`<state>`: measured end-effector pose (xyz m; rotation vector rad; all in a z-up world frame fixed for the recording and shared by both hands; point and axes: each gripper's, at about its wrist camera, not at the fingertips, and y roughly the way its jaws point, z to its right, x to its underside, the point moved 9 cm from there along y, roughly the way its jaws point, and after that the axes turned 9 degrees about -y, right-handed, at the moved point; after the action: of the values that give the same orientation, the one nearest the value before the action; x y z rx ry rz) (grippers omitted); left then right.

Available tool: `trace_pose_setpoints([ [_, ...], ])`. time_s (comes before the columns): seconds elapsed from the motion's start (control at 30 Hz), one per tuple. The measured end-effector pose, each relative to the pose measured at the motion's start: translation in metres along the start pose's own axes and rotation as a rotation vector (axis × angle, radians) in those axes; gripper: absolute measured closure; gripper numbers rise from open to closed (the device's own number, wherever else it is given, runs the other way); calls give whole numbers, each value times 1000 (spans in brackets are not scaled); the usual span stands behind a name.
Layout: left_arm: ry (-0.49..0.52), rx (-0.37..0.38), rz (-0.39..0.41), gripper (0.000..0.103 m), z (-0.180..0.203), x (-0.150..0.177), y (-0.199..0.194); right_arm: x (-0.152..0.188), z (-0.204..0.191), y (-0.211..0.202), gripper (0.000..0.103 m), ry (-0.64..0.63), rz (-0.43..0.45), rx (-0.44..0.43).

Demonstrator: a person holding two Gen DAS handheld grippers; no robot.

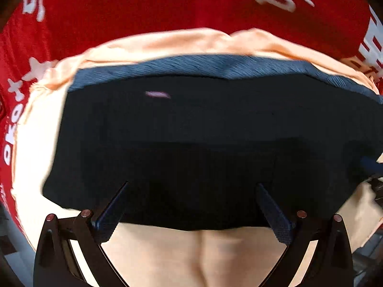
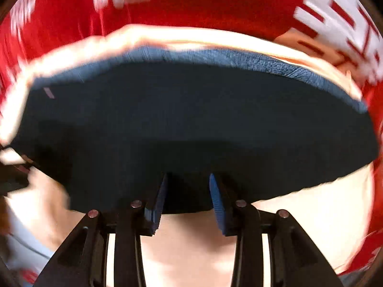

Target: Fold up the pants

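Note:
The dark navy pants (image 1: 182, 131) lie folded in a flat block on a peach cloth (image 1: 167, 41), a lighter blue ribbed band (image 1: 215, 65) along their far edge. My left gripper (image 1: 191, 186) is open, its fingers wide apart over the near edge of the pants. In the right wrist view the same pants (image 2: 191, 110) fill the middle. My right gripper (image 2: 188, 179) is open with a narrower gap, its blue pads (image 2: 159, 205) at the near hem; nothing is clamped between them.
A red cloth with white lettering (image 1: 143, 4) covers the surface beyond and around the peach cloth, and shows in the right wrist view (image 2: 215, 2). A dark object (image 1: 378, 186) sits at the right edge beside the pants.

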<state>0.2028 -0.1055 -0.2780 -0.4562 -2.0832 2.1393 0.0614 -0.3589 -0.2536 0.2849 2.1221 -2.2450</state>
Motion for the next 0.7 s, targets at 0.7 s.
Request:
trace_pose_setpoints([
  [0.7,-33,-35,47,0,71,-73,42,-132,91,44,61,188,118,65],
])
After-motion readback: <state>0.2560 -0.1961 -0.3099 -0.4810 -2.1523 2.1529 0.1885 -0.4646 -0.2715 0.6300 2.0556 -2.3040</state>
